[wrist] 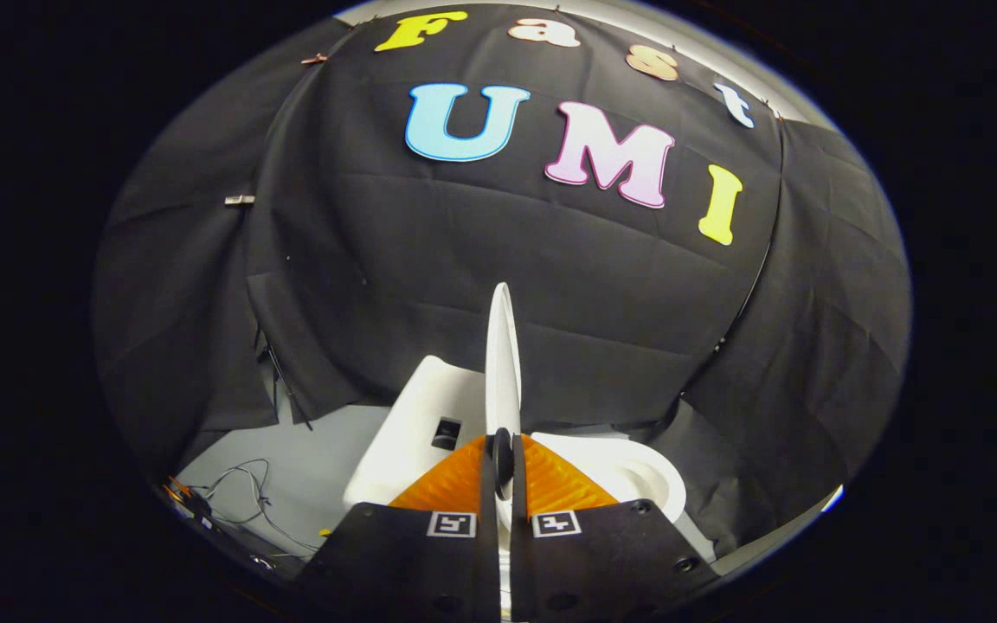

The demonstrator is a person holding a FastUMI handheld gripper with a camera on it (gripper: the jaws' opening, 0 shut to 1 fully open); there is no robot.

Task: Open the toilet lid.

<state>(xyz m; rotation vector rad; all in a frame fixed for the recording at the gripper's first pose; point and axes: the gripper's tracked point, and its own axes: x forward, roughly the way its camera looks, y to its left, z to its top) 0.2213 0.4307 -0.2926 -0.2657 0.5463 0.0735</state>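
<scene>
Place: a recording booth, staged as a bathroom corner.
Walls: black cloth (602,285) hangs creased behind and to both sides of the white toilet (429,415).
Floor: pale grey floor (317,467) left of the toilet.
Clutter: loose black cables (239,493) lie on the floor left of the toilet.

Creased black cloth (481,260) hangs as the booth's wall on every side, its panels overlapping at the seams, above a pale grey floor (308,467) where thin dark cables (239,497) lie in loose loops at the left.
</scene>
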